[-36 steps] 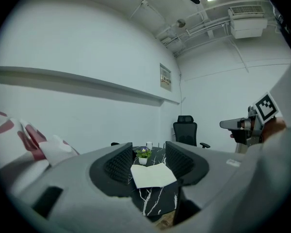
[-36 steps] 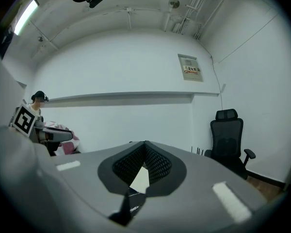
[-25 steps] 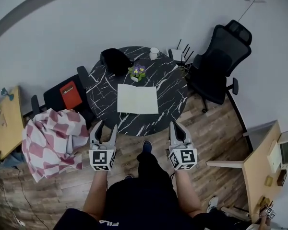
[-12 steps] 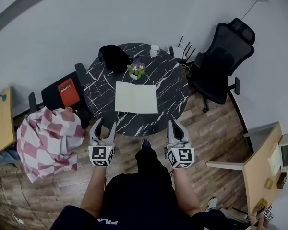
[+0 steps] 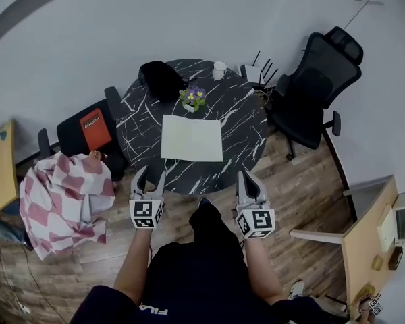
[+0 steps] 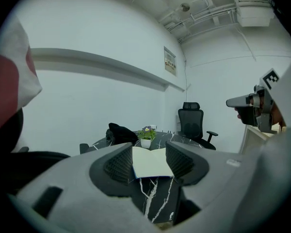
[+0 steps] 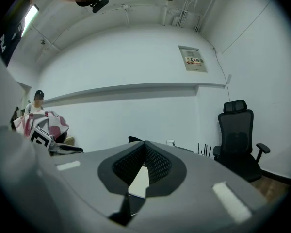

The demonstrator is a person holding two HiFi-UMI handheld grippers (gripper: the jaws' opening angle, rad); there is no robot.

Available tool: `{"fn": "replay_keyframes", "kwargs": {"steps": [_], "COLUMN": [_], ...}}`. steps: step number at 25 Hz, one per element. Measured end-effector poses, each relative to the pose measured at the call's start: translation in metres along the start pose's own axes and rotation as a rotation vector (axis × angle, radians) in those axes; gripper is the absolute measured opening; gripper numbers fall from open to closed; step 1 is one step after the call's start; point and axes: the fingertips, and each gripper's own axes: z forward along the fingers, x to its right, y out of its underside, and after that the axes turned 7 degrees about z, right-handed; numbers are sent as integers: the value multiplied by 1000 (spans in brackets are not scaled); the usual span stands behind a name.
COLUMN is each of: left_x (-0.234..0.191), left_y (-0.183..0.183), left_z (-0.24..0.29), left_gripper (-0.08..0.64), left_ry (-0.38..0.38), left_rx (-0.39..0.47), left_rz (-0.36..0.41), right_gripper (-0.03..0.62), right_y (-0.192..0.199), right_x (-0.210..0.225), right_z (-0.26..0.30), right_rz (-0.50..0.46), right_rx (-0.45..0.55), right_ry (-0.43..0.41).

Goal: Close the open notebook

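The open notebook lies flat with pale blank pages on the round black marble table. Both grippers hover over the wooden floor, short of the table's near edge and touching nothing. My left gripper is open. In the left gripper view, the notebook shows between the spread jaws of that gripper. My right gripper is shut with nothing in it. In the right gripper view, the tips of that gripper meet, and a sliver of the notebook shows below them.
A potted flower, a black bag, a white cup and a router sit at the table's far side. A black office chair stands right, a dark chair and a pink checked cloth left.
Both grippers keep nearly the same place before the table. The pink checked cloth at the left has shifted further left.
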Motion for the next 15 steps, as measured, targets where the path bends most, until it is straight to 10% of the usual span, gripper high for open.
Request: {"fn": "replay_keyframes", "kwargs": {"steps": [15], "left_x": [-28], "left_y": [73], "left_z": [60], "left_gripper": [210], "left_ry": [-2], "left_rx": [-155], "left_rz": [-241], "right_gripper": [12], "right_y": [18], "right_x": [11], "right_z": [26], "right_rz": [9], "right_rx": [-81], "right_ry": [-11]}}
